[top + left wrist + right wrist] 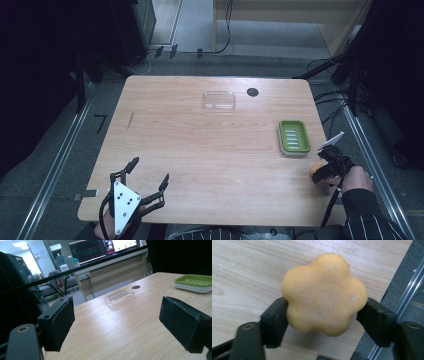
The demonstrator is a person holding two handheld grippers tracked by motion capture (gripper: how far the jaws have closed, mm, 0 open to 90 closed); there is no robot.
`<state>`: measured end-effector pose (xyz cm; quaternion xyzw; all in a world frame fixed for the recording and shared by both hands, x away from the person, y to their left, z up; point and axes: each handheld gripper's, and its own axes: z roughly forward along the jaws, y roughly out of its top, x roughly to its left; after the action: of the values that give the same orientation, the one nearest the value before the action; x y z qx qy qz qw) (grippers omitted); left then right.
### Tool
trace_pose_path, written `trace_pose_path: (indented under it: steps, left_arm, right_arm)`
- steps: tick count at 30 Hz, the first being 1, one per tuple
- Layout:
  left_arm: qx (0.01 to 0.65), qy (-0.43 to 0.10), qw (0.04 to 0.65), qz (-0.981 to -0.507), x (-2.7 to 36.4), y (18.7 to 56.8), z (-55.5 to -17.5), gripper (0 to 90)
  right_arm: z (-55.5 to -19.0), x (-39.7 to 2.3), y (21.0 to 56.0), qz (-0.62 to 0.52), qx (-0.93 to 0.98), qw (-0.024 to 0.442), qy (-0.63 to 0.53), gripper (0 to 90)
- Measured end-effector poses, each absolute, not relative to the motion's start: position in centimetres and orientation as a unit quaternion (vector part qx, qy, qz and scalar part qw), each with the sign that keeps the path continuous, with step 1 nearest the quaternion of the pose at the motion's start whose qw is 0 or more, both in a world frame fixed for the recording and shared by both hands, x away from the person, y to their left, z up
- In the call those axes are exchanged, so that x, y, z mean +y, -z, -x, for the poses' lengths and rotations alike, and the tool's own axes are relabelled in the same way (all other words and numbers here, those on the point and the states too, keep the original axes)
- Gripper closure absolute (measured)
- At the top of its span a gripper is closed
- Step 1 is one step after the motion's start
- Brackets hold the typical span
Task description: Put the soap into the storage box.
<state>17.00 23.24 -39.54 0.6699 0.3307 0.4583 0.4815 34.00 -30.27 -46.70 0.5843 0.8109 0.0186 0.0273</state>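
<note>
An orange flower-shaped soap (324, 290) sits between the jaws of my right gripper (323, 317), whose pads press on it from both sides. In the high view the soap (314, 171) and right gripper (321, 170) are at the table's near right edge, just below a green soap dish (294, 137). My left gripper (150, 170) rests at the near left of the table, open with nothing between its pads (58, 322). A clear plastic lid (219, 100) lies at the far middle of the table; it also shows ahead in the left gripper view (120, 298).
A round black grommet (252, 92) is set in the wooden tabletop (200, 150) beside the lid. The green dish (193, 282) stands at the right in the left gripper view. Past the table's right edge are a metal rail (372, 160) and cables.
</note>
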Motion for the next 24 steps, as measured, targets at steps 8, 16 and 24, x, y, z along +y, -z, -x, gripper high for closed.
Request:
trace_pose_path:
  steps: [8, 16, 24]
  left_arm:
    - [0.331, -0.458, 0.482, -0.670, 23.25, 39.54, -16.99, 13.0]
    - [0.331, -0.458, 0.482, -0.669, 23.25, 39.54, -16.99, 13.0]
    - [0.331, -0.458, 0.483, -0.669, 23.27, 39.54, -17.00, 13.0]
  right_arm:
    - [-33.93, -30.19, 46.80, -0.570, 0.820, 0.034, -0.018, 29.6]
    - [-33.88, -30.16, 46.93, -0.560, 0.827, 0.042, -0.020, 30.5]
    - [-33.62, -30.06, 46.99, -0.550, 0.834, 0.047, -0.016, 39.8]
